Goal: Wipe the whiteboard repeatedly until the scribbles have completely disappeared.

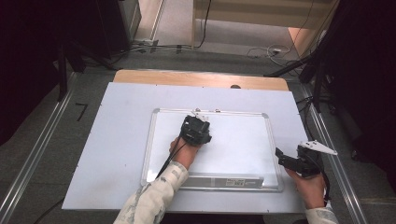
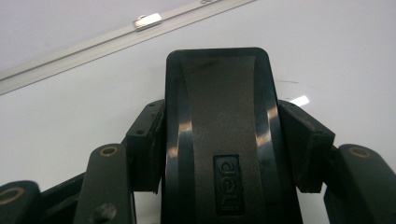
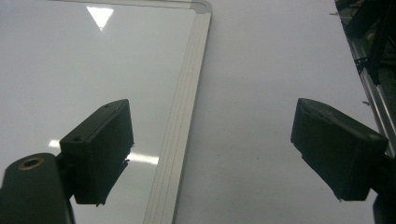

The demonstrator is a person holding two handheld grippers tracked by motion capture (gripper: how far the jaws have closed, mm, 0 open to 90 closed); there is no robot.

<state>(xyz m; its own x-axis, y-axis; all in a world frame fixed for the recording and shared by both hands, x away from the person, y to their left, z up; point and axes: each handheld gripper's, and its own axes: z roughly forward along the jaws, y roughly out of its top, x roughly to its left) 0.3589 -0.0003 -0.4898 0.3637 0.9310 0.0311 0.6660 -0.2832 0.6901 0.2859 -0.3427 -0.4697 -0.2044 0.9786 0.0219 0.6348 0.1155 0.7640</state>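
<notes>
Forearms and hands enter from the bottom of the high view, one gripper in each. Left gripper (image 1: 195,129): over the upper middle of the whiteboard (image 1: 243,140), jaws pinching a black eraser (image 2: 219,135) marked "deli"; in the left gripper view the eraser stands lengthwise between the jaws, its far end just short of the board's top frame (image 2: 116,39) and a small metal clip (image 2: 148,20). Whether its underside touches the surface cannot be told. Right gripper (image 1: 299,161): at the board's right edge, jaws spread wide and holding nothing; in the right gripper view they straddle the frame's right rail (image 3: 180,121), one over the board, the other over the pale table sheet (image 3: 261,93). Board surface: clean where visible, no marks to be made out. Step in hand, as judged: wiping the board with the eraser. Next move calls for flat, steady pressure and sweeps across the surface, kept clear of the frame.
</notes>
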